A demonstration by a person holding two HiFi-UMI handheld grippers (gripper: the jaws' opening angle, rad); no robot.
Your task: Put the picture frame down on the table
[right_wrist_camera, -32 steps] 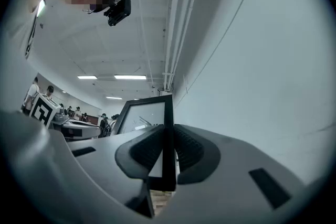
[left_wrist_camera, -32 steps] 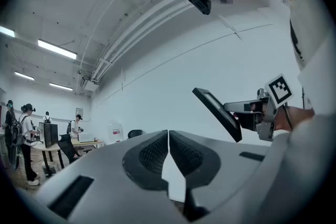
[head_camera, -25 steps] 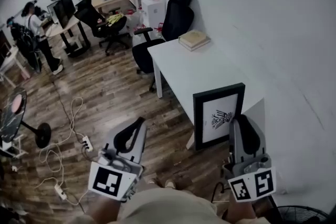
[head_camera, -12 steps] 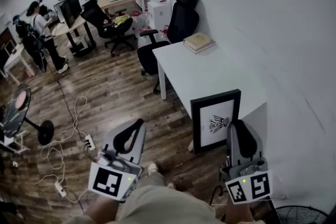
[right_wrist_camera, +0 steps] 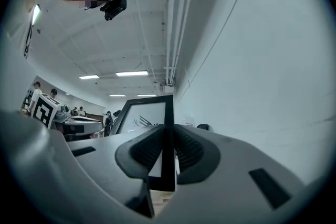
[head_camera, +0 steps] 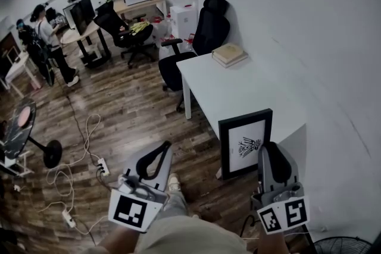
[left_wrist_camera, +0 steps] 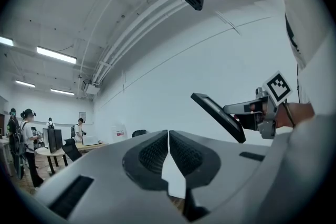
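Note:
A black picture frame (head_camera: 245, 143) with a white print and a dark drawing hangs upright in the air, in front of the near end of the white table (head_camera: 238, 86). My right gripper (head_camera: 269, 154) is shut on the frame's right edge; in the right gripper view the frame (right_wrist_camera: 149, 118) rises between the pads. My left gripper (head_camera: 161, 154) is shut on nothing, held over the wooden floor to the left of the frame. In the left gripper view the frame (left_wrist_camera: 218, 116) shows edge-on, gripped by the right gripper (left_wrist_camera: 239, 115).
A stack of books (head_camera: 229, 55) lies at the table's far end. A black office chair (head_camera: 199, 44) stands behind the table. Cables and a power strip (head_camera: 100, 166) lie on the floor at left, beside a floor fan (head_camera: 18, 131). People work at desks (head_camera: 83, 30) far back.
The frame and right gripper have barely shifted in the view. My left gripper has moved slightly right and down. The view has tilted a little, so the table sits lower.

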